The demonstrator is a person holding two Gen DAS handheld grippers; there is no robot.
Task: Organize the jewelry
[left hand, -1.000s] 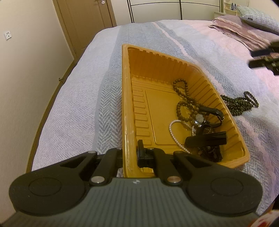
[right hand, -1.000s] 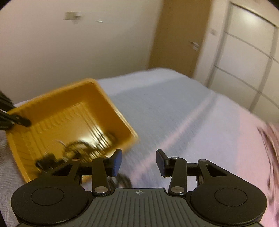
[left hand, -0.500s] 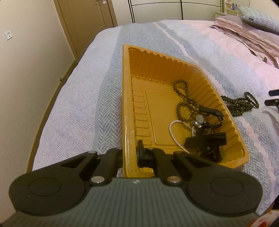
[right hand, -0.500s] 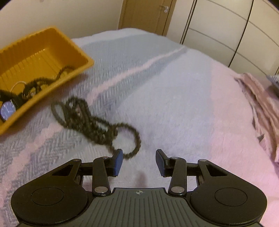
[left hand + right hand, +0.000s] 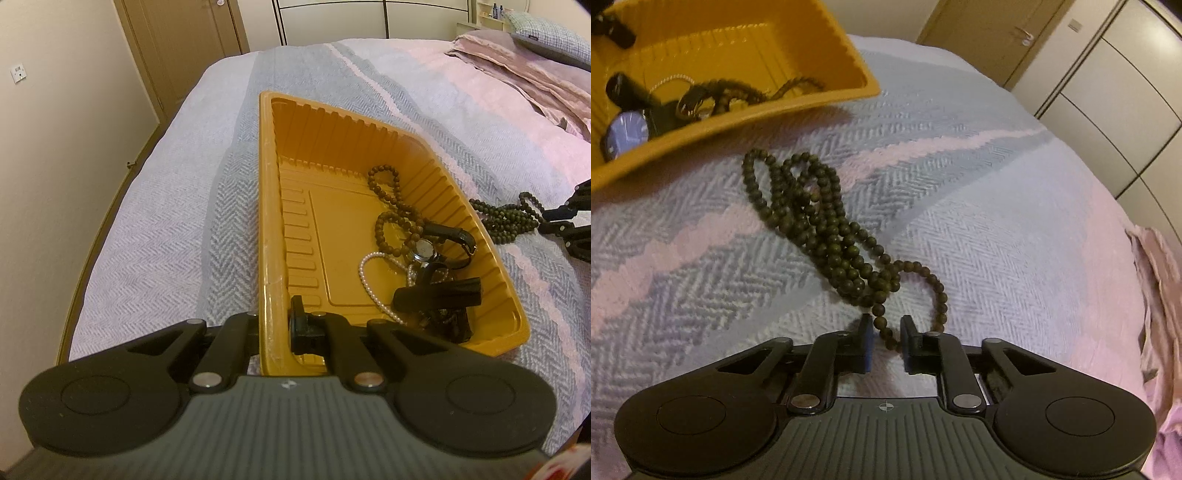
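The left claw [image 5: 275,328] is clamping the yellow tray [image 5: 267,229] rim, steadying it, while the right claw [image 5: 885,341] is closing around the dark bead strand [image 5: 820,221] at lower centre, pads not yet pressing.

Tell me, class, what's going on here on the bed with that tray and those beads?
A person is tidying jewelry with two handheld grippers. The left gripper is clamped on the rim of the orange tray, which already holds brown beads, a pearl strand and a watch. The right gripper is closing around a dark green bead necklace lying on the bedspread beside the tray.
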